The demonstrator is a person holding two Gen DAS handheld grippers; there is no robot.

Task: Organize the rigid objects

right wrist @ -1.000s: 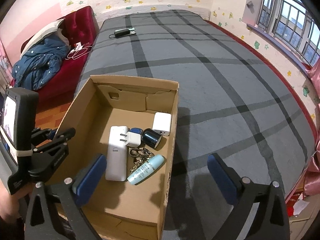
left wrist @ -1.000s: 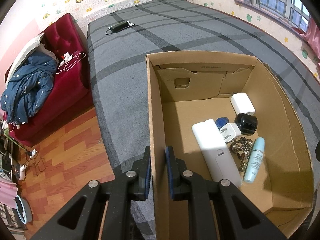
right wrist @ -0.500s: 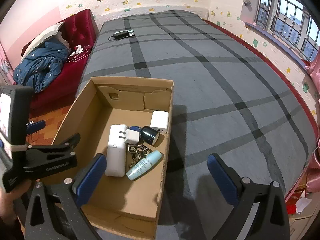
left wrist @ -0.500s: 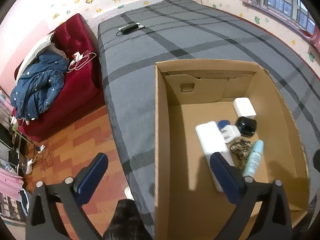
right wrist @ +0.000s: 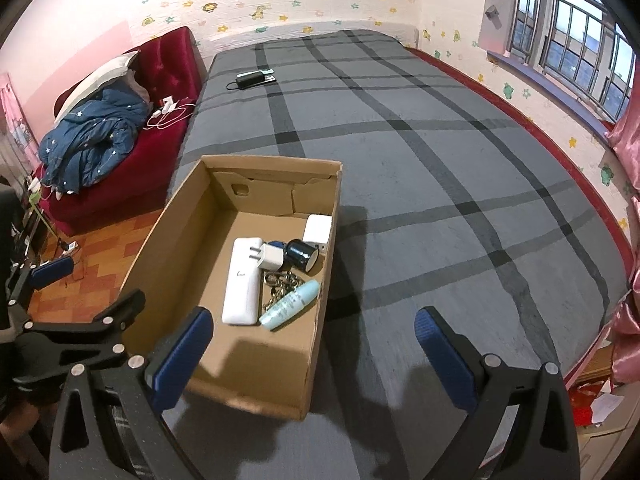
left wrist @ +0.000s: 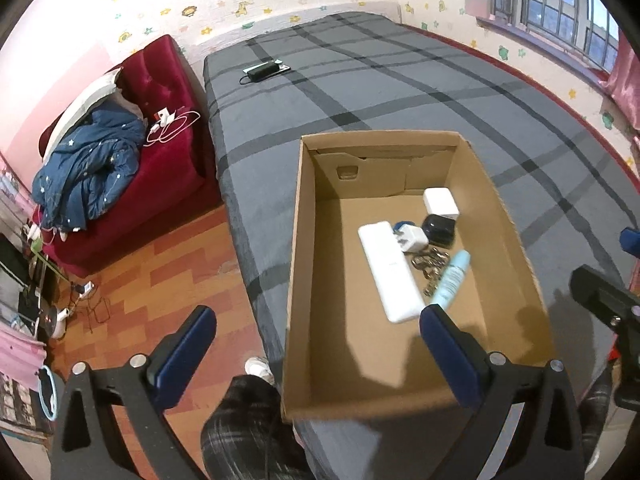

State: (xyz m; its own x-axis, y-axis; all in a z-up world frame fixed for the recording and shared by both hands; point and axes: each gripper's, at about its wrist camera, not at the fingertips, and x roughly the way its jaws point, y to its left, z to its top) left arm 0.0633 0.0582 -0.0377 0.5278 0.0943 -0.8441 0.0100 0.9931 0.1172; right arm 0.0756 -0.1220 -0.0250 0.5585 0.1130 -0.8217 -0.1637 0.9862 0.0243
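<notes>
Left tongs (left wrist: 316, 338) newly spread, off brown open-topped cardboard box (left wrist: 304, 240).

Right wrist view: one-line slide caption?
Open right gripper above brown cardboard box holding white power bank, pale blue bottle, on grey plaid bed.

Box (left wrist: 304, 264): matt brown cardboard; bed (right wrist: 420, 120): grey checked cloth; power bank (right wrist: 240, 286): smooth white plastic; keys (right wrist: 280, 282): metal

Both grippers, left gripper (left wrist: 316, 340) and right gripper (right wrist: 312, 340), are black angular frames with silver screws and blue pads (right wrist: 182, 354); dark plaid trousers (left wrist: 240, 432) and a white shoe (left wrist: 258, 368) show below.
</notes>
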